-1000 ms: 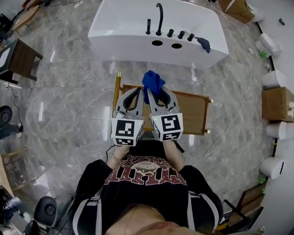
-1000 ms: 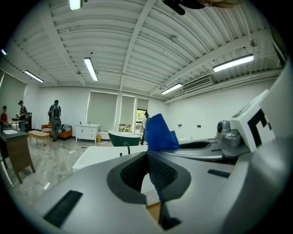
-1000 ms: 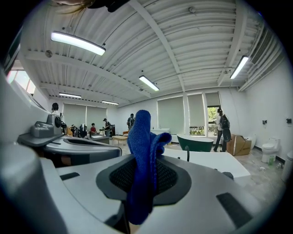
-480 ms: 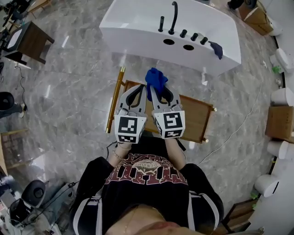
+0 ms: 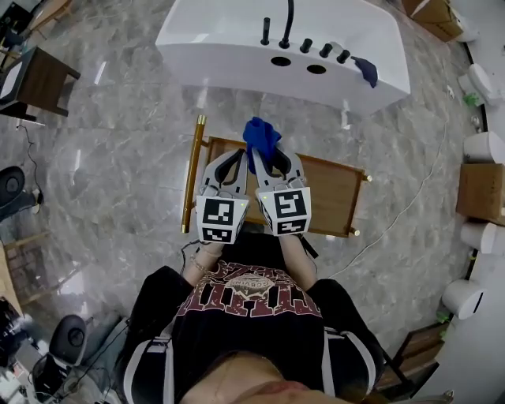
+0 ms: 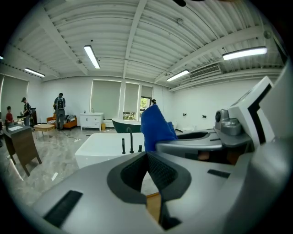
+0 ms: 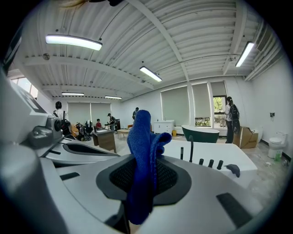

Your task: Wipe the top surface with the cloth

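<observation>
Right gripper [image 5: 267, 155]: jaws clamped on the blue cloth [image 5: 260, 136]. The cloth is pinched near its lower end, so most of it stands up past the fingertips as a loose bunch. Judged reason: a free wad ahead of the tool gives a soft pad to press on a surface while the hard jaws stay off it.

Left gripper [image 5: 230, 158]: jaws together, nothing between them. It sits just beside the right gripper on its left and level with it. It has no cloth of its own, so it looks parked out of the way.

Below both tools: wooden table [image 5: 331, 193] with a brass-coloured frame. The cloth hangs over its far edge and is not touching it.

Ahead of the tools: white bathtub [image 5: 237, 39] with a black faucet [image 5: 288, 24]. A second dark cloth [image 5: 365, 71] lies on its deck, ahead and to the right of the right gripper.

Which "top surface" is meant is unclear from these views; probably the tub deck, since the cloth points that way. No wiping contact yet.
</observation>
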Motion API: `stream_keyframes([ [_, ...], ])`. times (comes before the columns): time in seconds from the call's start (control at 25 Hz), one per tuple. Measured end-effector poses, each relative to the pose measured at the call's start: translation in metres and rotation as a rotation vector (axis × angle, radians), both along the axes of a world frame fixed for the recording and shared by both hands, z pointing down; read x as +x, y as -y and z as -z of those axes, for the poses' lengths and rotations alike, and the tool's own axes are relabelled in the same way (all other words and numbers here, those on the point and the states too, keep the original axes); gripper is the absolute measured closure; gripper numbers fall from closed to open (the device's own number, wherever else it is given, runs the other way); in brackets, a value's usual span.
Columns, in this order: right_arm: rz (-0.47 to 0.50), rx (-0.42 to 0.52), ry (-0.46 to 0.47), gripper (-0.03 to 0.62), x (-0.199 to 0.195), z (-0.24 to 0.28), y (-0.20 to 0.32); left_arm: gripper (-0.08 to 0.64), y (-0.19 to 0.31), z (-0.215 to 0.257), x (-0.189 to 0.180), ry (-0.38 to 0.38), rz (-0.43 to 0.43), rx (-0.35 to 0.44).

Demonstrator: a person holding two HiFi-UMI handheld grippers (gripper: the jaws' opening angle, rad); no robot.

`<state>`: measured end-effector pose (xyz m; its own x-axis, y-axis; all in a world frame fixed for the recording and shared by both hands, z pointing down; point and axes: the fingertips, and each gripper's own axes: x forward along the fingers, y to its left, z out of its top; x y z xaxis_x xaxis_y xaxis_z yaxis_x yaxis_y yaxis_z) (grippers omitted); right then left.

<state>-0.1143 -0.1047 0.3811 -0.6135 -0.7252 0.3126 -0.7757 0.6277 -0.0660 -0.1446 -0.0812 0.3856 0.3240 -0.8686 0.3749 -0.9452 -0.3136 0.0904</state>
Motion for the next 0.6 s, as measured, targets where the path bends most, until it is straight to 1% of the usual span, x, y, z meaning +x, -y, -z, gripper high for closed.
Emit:
stream_keyframes([
  [0.32, -0.042, -0.055, -0.039, 0.5, -0.002, -0.03, 0.008, 0.511, 0.01, -0.027, -0.004, -0.011, -0.04, -0.066],
  [0.48, -0.056, -0.101, -0.051, 0.5, -0.003, -0.049, 0.01, 0.511, 0.009, -0.045, -0.009, 0.024, -0.042, -0.088],
  [0.6, -0.06, -0.137, -0.054, 0.5, -0.006, -0.064, 0.01, 0.511, 0.008, -0.07, -0.015, 0.03, -0.034, -0.138],
])
